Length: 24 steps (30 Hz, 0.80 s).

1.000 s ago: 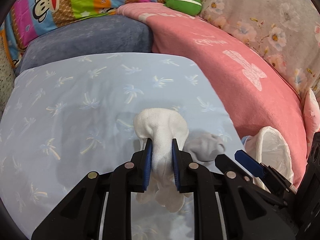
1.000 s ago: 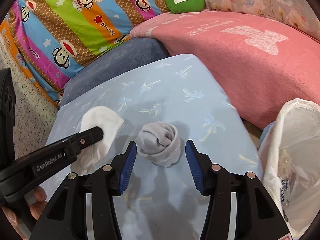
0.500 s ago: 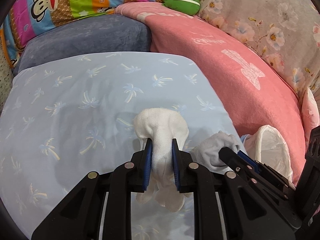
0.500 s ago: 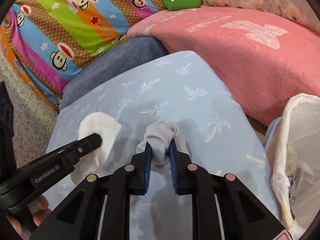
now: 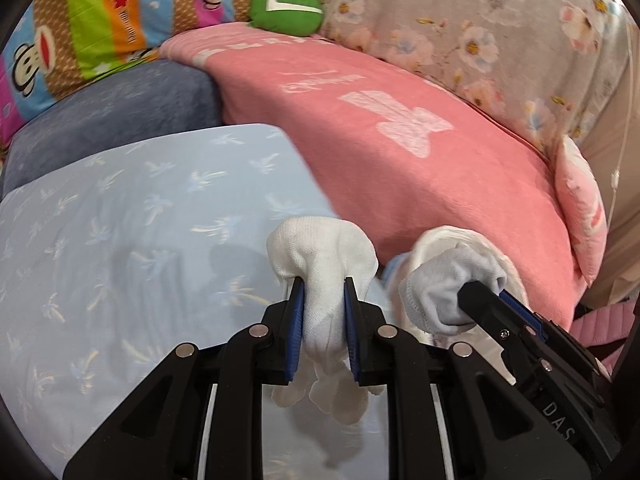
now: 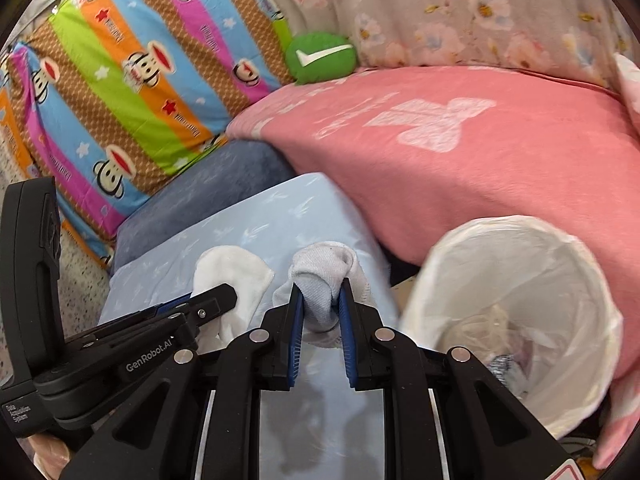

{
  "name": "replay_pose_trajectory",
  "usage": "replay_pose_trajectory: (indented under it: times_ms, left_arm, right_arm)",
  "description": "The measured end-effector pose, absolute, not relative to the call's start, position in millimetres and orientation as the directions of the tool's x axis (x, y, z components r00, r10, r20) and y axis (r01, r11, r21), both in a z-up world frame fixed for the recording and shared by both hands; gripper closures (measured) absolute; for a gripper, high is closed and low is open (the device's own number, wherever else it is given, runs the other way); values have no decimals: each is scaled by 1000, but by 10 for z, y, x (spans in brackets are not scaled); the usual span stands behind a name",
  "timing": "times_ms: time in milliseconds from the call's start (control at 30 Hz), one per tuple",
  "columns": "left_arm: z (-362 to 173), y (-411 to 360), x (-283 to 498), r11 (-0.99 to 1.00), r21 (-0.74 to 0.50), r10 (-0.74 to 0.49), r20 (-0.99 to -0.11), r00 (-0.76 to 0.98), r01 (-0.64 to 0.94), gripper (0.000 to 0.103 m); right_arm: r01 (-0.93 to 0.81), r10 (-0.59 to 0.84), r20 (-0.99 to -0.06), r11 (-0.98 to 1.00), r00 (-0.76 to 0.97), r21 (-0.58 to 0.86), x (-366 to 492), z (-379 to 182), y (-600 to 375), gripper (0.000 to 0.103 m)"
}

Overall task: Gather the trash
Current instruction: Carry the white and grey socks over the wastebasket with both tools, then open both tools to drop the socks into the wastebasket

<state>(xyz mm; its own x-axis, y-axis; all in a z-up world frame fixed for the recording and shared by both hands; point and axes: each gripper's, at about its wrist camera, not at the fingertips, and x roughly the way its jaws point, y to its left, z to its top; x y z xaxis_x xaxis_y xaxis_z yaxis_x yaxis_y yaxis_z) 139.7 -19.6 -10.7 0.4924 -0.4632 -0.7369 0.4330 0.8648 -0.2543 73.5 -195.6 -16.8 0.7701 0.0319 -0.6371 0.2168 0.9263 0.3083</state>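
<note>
My left gripper (image 5: 323,286) is shut on a white sock (image 5: 320,252) and holds it above the light blue palm-print sheet (image 5: 120,240). My right gripper (image 6: 320,290) is shut on a grey-white sock (image 6: 320,268) and holds it near the sheet's right edge. The right gripper with its grey sock (image 5: 448,284) shows at the right of the left wrist view. The left gripper and the white sock (image 6: 232,276) show at the left of the right wrist view. A bin lined with a white bag (image 6: 516,308) stands to the right, with some trash inside.
A pink blanket (image 6: 460,152) lies behind the bin. A blue-grey cushion (image 6: 216,188) and a striped monkey-print pillow (image 6: 132,80) are at the back left. A green round cushion (image 6: 320,58) sits at the back, in front of floral fabric (image 6: 460,12).
My right gripper closed on the grey sock and lifted it. Both grippers moved right with their socks, toward the bin, which now shows more fully.
</note>
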Motion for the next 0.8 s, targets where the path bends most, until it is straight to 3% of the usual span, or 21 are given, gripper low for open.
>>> replay_pose_trajectory:
  times_ms: [567,667,733,800]
  left_arm:
    - [-32,-1331,994,755,-237,-551,-734,396,612,80]
    - [-29,-1400,1004,762,-232,-547,-730,410,604,64]
    - [-18,-1410,995,767,-231,-547,-723,422,599,46]
    - [-4,-1421,979,775,-210,-536,-718,444,596,46]
  right_arm:
    - [407,-134,-617,854,775,325,-90,-87,-3152,87]
    - [412,-140,-619,852,773,322,-96,-90,-3200,86]
    - [411,-140,-618,853,774,321,-94,-93,-3218,86]
    - [410,-141,-617,854,774,320,-89,-93,-3224,86]
